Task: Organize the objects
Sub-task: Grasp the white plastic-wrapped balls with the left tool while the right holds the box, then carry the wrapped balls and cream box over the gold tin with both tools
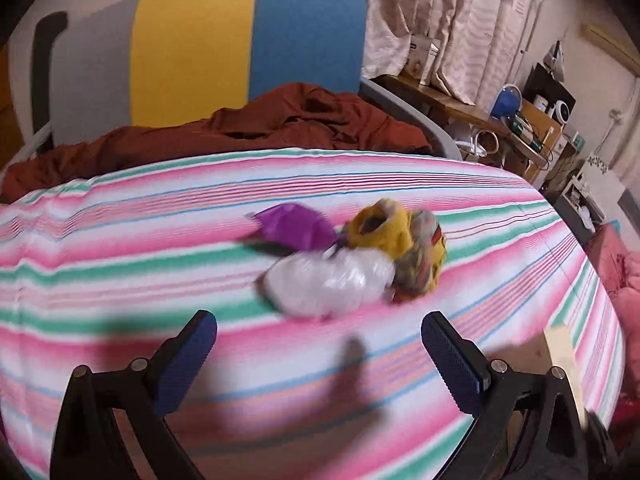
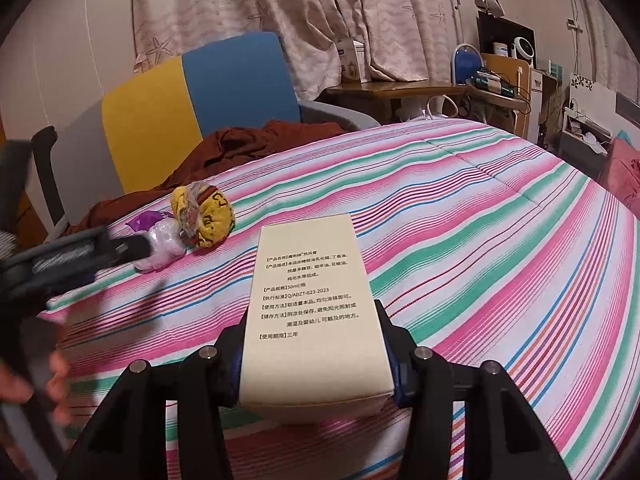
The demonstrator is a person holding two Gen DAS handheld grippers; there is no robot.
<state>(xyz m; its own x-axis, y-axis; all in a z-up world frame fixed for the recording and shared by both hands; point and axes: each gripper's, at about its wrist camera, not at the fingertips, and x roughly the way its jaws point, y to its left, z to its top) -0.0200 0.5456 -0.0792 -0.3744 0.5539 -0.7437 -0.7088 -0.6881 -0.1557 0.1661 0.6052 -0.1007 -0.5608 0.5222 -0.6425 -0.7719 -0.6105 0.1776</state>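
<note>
The right tool (image 2: pixel 316 364) pinches a cream carton (image 2: pixel 310 312) near its bottom end, above the striped bed (image 2: pixel 480 240); it could pivot loose. The left tool (image 1: pixel 320 344), spread wide, nears a white plastic bag (image 1: pixel 332 280) bundled with a yellow cloth (image 1: pixel 384 228), and may snag both.

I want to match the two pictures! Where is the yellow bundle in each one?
Left wrist view: the yellow bundle lies right of centre on the striped bedspread, beside the white plastic bag.
Right wrist view: the bundle lies left of centre, behind and left of the cream box.
Shared landmark: the yellow-and-blue chair back.
</note>
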